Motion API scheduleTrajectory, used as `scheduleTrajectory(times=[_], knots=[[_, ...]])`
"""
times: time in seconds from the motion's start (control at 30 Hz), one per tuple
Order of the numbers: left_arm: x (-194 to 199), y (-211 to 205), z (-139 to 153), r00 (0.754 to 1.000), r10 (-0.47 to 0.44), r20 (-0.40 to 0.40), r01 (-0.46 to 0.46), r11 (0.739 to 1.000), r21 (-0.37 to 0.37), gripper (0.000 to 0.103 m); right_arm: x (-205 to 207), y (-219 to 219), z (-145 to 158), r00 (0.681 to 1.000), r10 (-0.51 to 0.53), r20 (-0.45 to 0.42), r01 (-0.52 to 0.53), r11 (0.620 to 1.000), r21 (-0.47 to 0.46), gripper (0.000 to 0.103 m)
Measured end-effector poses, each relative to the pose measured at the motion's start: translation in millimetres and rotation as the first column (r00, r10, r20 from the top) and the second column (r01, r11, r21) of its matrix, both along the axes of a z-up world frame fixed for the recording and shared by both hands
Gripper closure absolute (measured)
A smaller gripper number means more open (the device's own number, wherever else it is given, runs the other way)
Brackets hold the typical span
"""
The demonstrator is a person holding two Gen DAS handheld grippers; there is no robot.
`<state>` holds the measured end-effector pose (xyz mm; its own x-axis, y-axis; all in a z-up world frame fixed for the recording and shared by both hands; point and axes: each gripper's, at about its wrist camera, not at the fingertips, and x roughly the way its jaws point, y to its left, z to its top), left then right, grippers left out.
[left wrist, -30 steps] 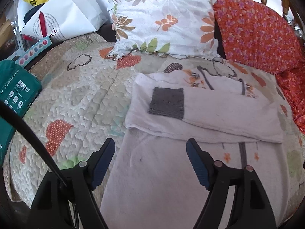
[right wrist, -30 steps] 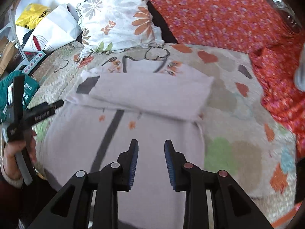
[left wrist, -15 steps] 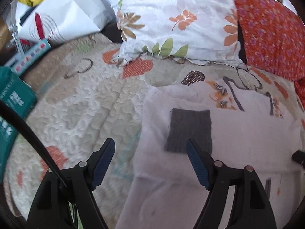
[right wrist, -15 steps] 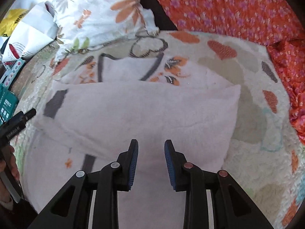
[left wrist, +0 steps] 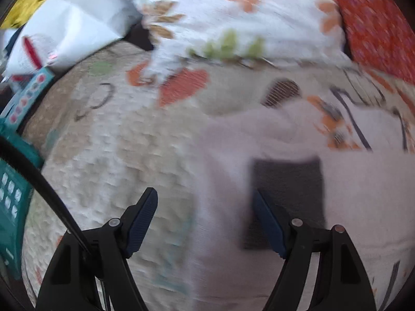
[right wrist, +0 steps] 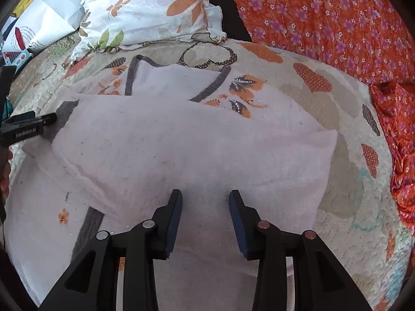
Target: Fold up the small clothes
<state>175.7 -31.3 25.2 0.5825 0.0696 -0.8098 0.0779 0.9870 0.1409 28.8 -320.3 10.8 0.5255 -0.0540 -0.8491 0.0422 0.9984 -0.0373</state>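
Well, both grippers, L [left wrist: 205, 223] & R [right wrist: 205, 217], hover low w/ jaws spread over the white garment [right wrist: 194, 150] (nothing pinched).

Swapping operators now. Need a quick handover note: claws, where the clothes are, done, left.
Left claw: open, empty, over the left edge of the top, by the grey cuff.
Right claw: open, empty, low over the middle of the top.
The top lies flat on the quilt, neckline toward the pillow.
Done: a sleeve is folded across the chest.
Left: fold the body up, likely hem to neckline, then tidy it.
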Motion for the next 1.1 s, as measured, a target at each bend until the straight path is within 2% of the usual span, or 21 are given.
scheduleTrajectory(times=[0.07,0.13,0.2,0.27,0.37,0.57,0.67,0.8,0.93,1.03,1.1], knots=[[6.9,24.8,10.5,0.997,0.078,0.007,-0.077,0.994,-0.076,0.027,-4.1,1.5,6.5,1.0,0.007,0.023,-0.007,1.0,0.006,0.06],[13.3,48.1,13.9,0.99,0.137,-0.02,-0.138,0.975,-0.175,0.027,-9.2,6.3,14.5,0.998,0.026,0.054,-0.026,1.0,-0.005,0.057],[16.7,63.1,11.4,0.984,0.168,-0.063,-0.179,0.951,-0.252,0.027,-14.8,12.0,21.7,0.995,0.046,0.083,-0.044,0.999,-0.025,0.054],[18.0,67.6,7.6,0.981,0.168,-0.096,-0.19,0.936,-0.297,0.027,-19.5,16.7,29.7,0.992,0.065,0.11,-0.06,0.997,-0.046,0.051],[16.9,63.9,4.6,0.98,0.154,-0.126,-0.187,0.928,-0.323,0.027,-22.0,12.0,37.8,0.99,0.054,0.129,-0.048,0.997,-0.054,0.048],[7.1,46.8,-1.0,0.985,0.068,-0.158,-0.114,0.946,-0.303,0.027,-22.7,-21.1,30.5,0.996,-0.049,0.076,0.05,0.999,-0.008,0.046],[1.3,45.9,-9.3,0.979,0.043,-0.198,-0.104,0.944,-0.312,0.027,-26.0,-41.9,26.5,0.993,-0.115,0.033,0.113,0.991,0.069,0.046],[-17.9,56.5,-18.3,0.971,0.024,-0.239,-0.114,0.922,-0.371,0.027,-42.5,-72.3,20.1,0.974,-0.225,-0.007,0.223,0.96,0.17,0.045],[-50.0,63.9,-20.0,0.973,-0.03,-0.229,-0.072,0.903,-0.424,0.027,-69.0,-97.5,0.7,0.948,-0.306,-0.091,0.319,0.912,0.257,0.041],[-74.3,65.8,-20.0,0.966,-0.083,-0.243,-0.047,0.872,-0.487,0.027,-86.0,-107.0,-17.4,0.936,-0.311,-0.164,0.35,0.864,0.361,0.04],[-87.4,66.3,-18.1,0.962,-0.102,-0.253,-0.045,0.856,-0.515,0.028,-101.2,-109.8,-19.1,0.936,-0.32,-0.147,0.352,0.835,0.422,0.04]])
